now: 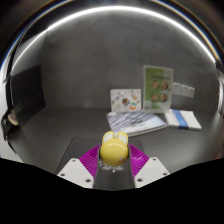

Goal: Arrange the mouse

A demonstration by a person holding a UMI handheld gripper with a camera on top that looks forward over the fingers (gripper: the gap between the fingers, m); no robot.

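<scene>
A small yellow mouse point(112, 148) sits between my gripper's point(112, 160) two fingers, and both magenta pads point(90, 158) press against its sides. It is held above the dark grey table point(60, 130), which shows beneath and around it. The mouse's front end points away from me, toward the papers.
Papers and leaflets point(140, 122) lie on the table just beyond the mouse. Two printed cards point(156, 88) lean against the grey back wall. A blue-and-white item point(183, 119) lies to the right of the papers. A dark object point(10, 125) stands at the far left.
</scene>
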